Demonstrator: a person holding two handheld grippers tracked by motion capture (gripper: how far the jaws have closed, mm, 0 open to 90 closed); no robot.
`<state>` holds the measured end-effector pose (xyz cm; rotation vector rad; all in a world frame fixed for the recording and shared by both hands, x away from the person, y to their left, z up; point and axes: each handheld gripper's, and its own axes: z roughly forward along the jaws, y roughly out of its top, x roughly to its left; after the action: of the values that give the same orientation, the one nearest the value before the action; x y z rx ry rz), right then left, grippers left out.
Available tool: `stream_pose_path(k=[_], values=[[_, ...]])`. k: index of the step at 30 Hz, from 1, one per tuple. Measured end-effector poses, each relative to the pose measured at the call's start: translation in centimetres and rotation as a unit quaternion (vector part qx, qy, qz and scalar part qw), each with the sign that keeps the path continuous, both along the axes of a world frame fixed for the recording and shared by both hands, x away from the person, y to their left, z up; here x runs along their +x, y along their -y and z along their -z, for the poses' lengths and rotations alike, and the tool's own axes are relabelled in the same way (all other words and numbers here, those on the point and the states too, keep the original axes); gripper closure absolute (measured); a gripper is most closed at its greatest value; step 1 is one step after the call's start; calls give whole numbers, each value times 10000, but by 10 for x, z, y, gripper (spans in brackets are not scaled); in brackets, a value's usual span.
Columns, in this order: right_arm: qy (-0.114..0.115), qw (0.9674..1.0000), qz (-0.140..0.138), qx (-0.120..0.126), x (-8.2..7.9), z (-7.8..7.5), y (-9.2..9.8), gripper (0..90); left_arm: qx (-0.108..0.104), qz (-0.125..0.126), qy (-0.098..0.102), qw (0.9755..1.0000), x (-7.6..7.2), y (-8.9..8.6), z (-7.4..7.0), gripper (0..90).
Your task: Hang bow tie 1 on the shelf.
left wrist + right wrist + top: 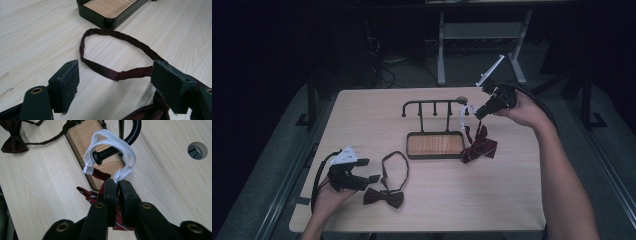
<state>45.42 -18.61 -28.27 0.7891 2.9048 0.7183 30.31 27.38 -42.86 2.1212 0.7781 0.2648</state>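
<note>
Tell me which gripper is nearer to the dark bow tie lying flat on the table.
Left. The left gripper sits right beside the dark bow tie, jaws open over its strap; the right gripper is across the table at the rack.

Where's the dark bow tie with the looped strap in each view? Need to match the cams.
High view: dark bow tie lies at lower left on the table, beside the left gripper.
Left gripper view: its strap loop fills the centre, between the open jaws.
Right gripper view: top left corner, far off.
Shared landmark: the wood-floored tray of the black rack.
</note>
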Motion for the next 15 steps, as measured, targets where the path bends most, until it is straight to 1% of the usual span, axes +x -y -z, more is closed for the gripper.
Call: stream_pose_path(k=[2,3,7,10,11,15], values=[[-8,10000,3,11,0,0,0,804,30,14,5,10000,0,0,0,229],[2,10000,-11,4,-1,1,1,802,-3,2,10,10000,0,0,0,229],[-15,10000,-18,27,-2,1,1,794,-6,-2,11,10000,0,0,0,229],[-25,10000,-54,46,-4,2,3,781,-2,1,6,10000,0,0,0,229],[-73,9999,-68,88,-6,3,5,767,0,1,7,10000,0,0,0,229],[-81,9998,-120,129,-10,5,7,745,7,1,-2,10000,0,0,0,229]])
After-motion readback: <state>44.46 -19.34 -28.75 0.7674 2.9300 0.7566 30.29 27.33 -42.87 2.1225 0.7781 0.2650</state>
